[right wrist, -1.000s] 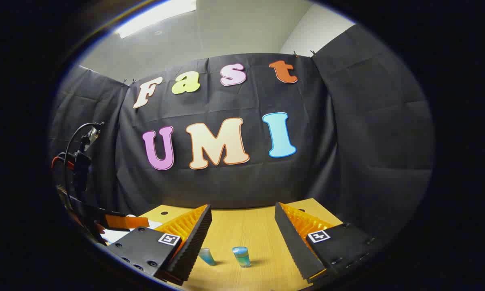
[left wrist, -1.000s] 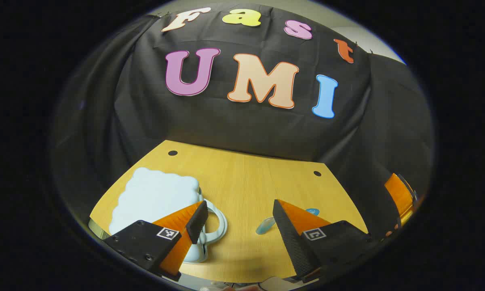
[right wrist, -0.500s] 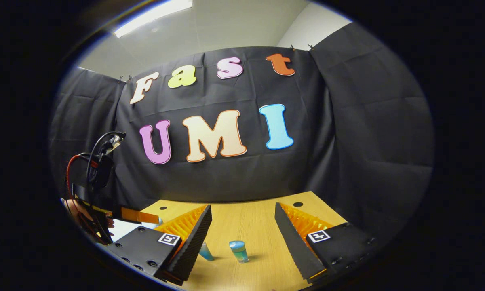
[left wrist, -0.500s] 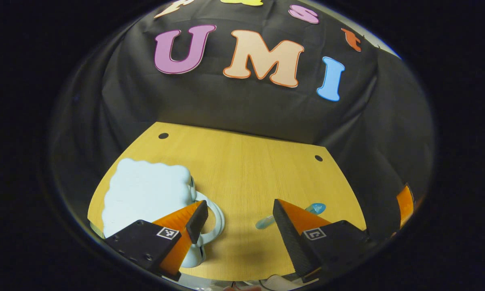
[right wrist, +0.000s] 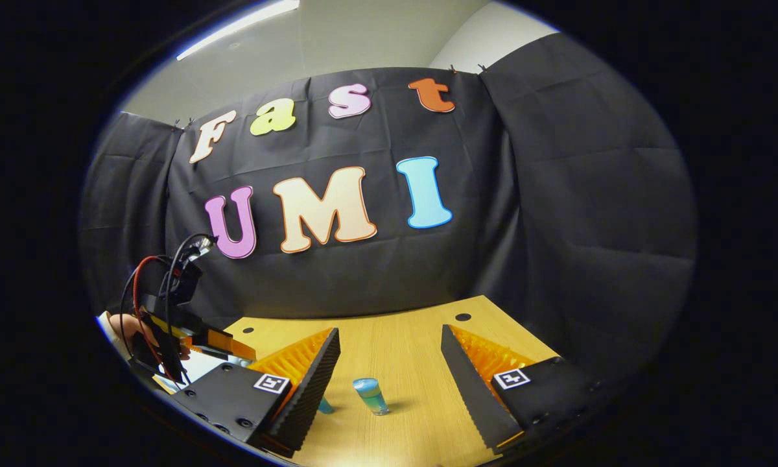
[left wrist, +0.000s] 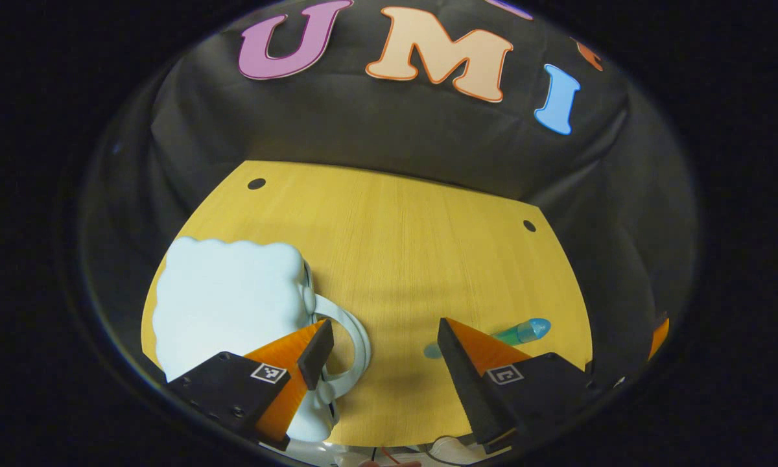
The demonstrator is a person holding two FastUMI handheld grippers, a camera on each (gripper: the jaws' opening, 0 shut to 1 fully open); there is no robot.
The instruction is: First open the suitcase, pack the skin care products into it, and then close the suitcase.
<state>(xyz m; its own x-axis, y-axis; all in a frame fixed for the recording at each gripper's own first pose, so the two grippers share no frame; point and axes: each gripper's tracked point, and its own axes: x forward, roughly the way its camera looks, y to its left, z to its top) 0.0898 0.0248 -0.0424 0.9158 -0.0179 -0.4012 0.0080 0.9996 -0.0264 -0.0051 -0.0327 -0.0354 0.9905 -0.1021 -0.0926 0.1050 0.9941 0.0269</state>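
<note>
Booth: black cloth wall (left wrist: 376,143) at the back and sides, pale ceiling with a strip light (right wrist: 240,26) above it in the right gripper view. Surface is a yellow wood-grain laminate table (left wrist: 402,246) with two small dark holes near its far corners.

Left gripper view, left to right:
- Pale blue hard-shell suitcase with a scalloped edge (left wrist: 227,298) lies flat on the table's near-left part, lid down. Its looped handle (left wrist: 353,344) sticks out to the right.
- Left gripper (left wrist: 382,344) is wide open, nothing held. Its left finger overlaps the handle loop in the picture; can't tell if it touches. Right finger is over bare table.
- Small translucent blue-green skin care bottle lying on its side (left wrist: 522,332) sits just right of the right finger, near the table's right edge, well apart from the suitcase.

Right gripper view, left to right:
- Left gripper (right wrist: 227,344) with looped black and red cables, and the hand (right wrist: 126,327) holding it, sits at the far left over the suitcase corner (right wrist: 198,366).
- Right gripper (right wrist: 389,363) is wide open, empty, above the table; ribbed inner finger faces visible.
- Tip of a blue bottle (right wrist: 325,407) peeks out beside its left finger.
- Small upright blue-capped clear skin care bottle (right wrist: 371,395) stands on the table between the fingers, touching neither.
</note>
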